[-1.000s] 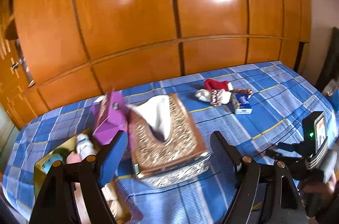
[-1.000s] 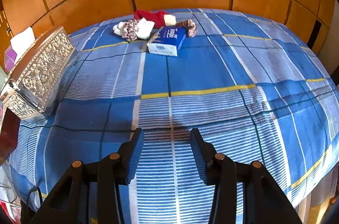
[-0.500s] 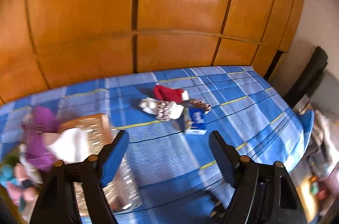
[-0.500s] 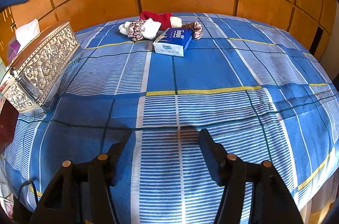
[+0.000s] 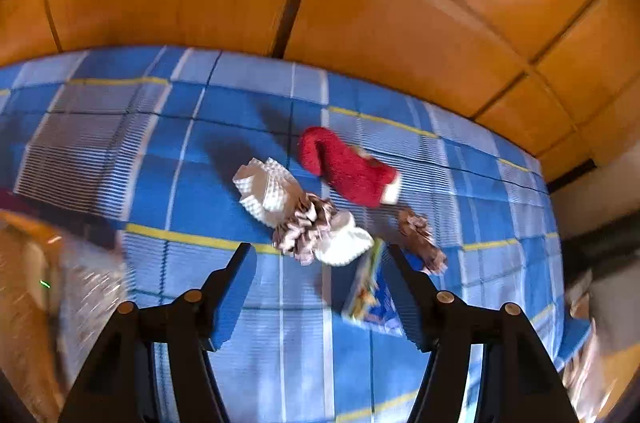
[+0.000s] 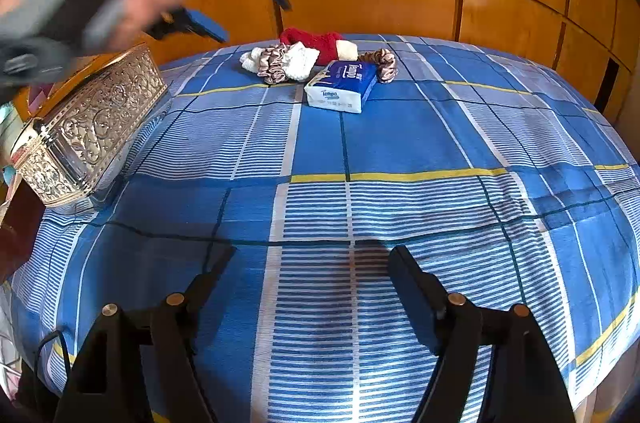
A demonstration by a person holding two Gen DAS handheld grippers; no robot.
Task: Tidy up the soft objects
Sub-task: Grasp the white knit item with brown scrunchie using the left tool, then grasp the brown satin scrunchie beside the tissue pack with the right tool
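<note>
Left wrist view: left gripper (image 5: pixel 320 263), jaws spread and empty, hovered nearer than the idle, likewise spread right gripper (image 6: pixel 312 263) to the white knitted sock (image 5: pixel 266 191), lying just ahead, long axis slanting left-far to right-near.

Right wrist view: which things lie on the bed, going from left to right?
Ornate metal box → white knitted sock → striped scrunchie → tissue pack → brown scrunchie.
</note>
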